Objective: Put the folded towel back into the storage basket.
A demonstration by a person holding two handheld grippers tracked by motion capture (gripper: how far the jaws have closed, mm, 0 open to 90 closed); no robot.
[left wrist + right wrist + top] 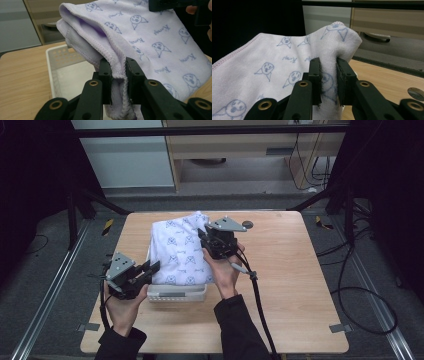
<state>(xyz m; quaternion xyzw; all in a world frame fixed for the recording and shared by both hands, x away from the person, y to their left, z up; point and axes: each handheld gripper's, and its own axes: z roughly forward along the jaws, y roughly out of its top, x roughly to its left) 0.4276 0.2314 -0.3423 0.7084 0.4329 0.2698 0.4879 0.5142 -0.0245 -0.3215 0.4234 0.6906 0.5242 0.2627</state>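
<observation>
Towel hangs stretched over the white basket near the table's front edge. Left gripper and right gripper each pinch a corner tight, likely to lower it in flat.

Lilac face-printed towel, white basket

My matt black plastic left gripper has brass-coloured metal rivets. The pale lilac printed terry cloth looks soft and napped, the perforated white plastic basket smooth, the light wood-grain tabletop satiny.
</observation>
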